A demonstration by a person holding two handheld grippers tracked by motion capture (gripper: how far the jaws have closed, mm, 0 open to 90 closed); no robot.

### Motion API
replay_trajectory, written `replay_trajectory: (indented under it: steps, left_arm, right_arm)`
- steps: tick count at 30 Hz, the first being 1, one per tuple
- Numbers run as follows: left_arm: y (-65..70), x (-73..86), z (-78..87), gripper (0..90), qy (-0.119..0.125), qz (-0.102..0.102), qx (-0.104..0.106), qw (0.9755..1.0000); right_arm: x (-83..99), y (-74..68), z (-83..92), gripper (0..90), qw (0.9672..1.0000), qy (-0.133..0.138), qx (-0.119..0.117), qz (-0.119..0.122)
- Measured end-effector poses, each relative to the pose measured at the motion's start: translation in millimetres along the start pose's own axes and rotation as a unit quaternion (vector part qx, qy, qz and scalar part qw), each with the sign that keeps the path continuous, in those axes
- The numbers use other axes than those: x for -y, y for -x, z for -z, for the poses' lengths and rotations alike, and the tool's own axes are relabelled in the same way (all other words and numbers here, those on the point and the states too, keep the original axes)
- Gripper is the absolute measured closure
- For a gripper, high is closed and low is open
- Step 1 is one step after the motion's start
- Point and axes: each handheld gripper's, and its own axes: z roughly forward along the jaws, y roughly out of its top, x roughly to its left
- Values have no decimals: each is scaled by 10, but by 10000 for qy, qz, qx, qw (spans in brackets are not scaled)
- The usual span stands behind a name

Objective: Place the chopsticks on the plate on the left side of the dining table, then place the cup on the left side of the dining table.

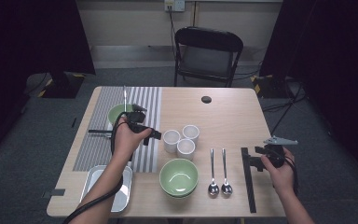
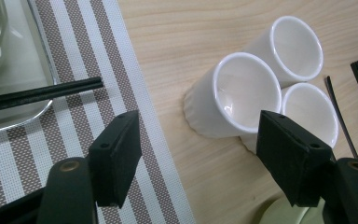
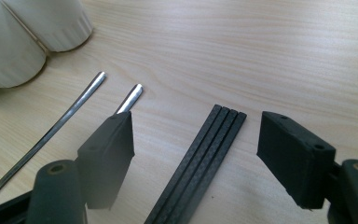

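the left gripper (image 2: 196,154) is hovering with jaws wide apart and holding nothing, aiming at the nearest of three cups (image 2: 242,93) clustered just beside the striped mat (image 2: 74,126). it looks like the reach before a pick; next it should be straddling that cup's rim without nudging its neighbours. the right gripper (image 3: 193,154), also wide and empty, is waiting over the chopsticks (image 3: 200,158), well apart from the cups.

Three cups (image 1: 181,139) behind bowl (image 1: 179,177); spoons (image 1: 218,171) right of bowl; chopsticks (image 1: 248,179) right of spoons.
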Motion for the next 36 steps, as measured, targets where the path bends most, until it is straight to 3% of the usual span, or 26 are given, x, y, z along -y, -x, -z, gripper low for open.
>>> replay_trajectory:
  steps: [17,22,24,36]
  left_arm:
    - [69,-33,-45,302,-9,-152,73,9999]
    - [97,-37,-70,302,-48,-229,-27,9997]
    - [109,-40,-83,302,-49,-220,54,9997]
    - [189,-123,-148,301,-42,-271,78,9996]
  right_arm:
    - [24,17,42,262,10000,15,80,-24]
    - [23,13,27,262,10000,-7,49,-1]
    - [10,7,29,262,10000,7,44,4]
    - [-3,13,24,262,10000,36,41,-5]
